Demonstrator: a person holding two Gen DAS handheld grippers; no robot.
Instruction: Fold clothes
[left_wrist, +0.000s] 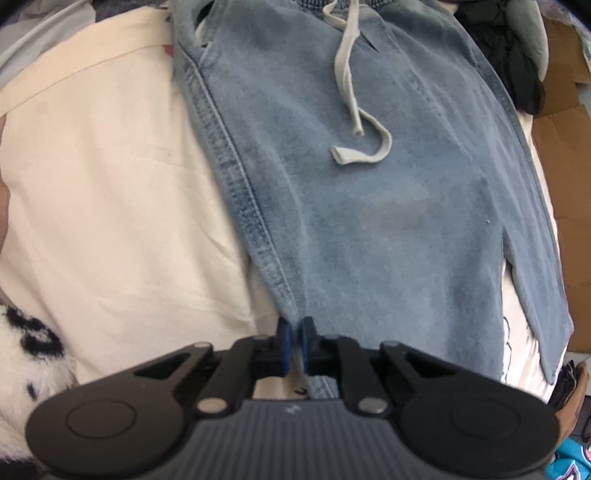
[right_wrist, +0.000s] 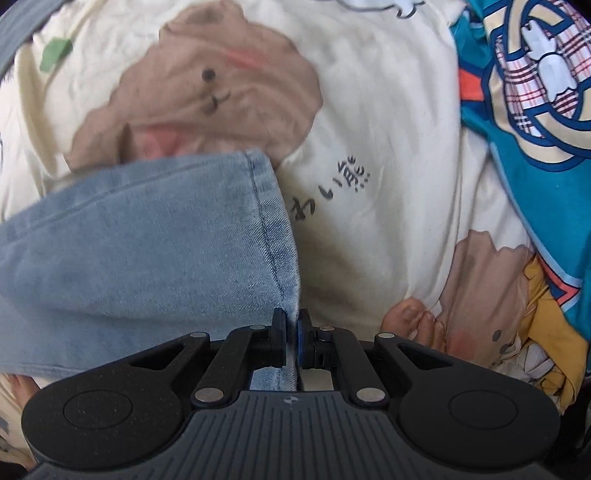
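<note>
On cream sheet (right_wrist: 369, 122): jeans (left_wrist: 369, 229) pinched by both tools.

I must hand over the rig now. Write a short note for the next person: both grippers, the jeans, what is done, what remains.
Left gripper: shut on the seamed side edge of the jeans.
Right gripper: shut on the hem corner of a jeans leg.
Jeans lie on the cream bedsheet, drawstring loose on top.
Done: both edges gripped.
Left: probably carry the hem toward the waistband, smooth, set aside.
</note>
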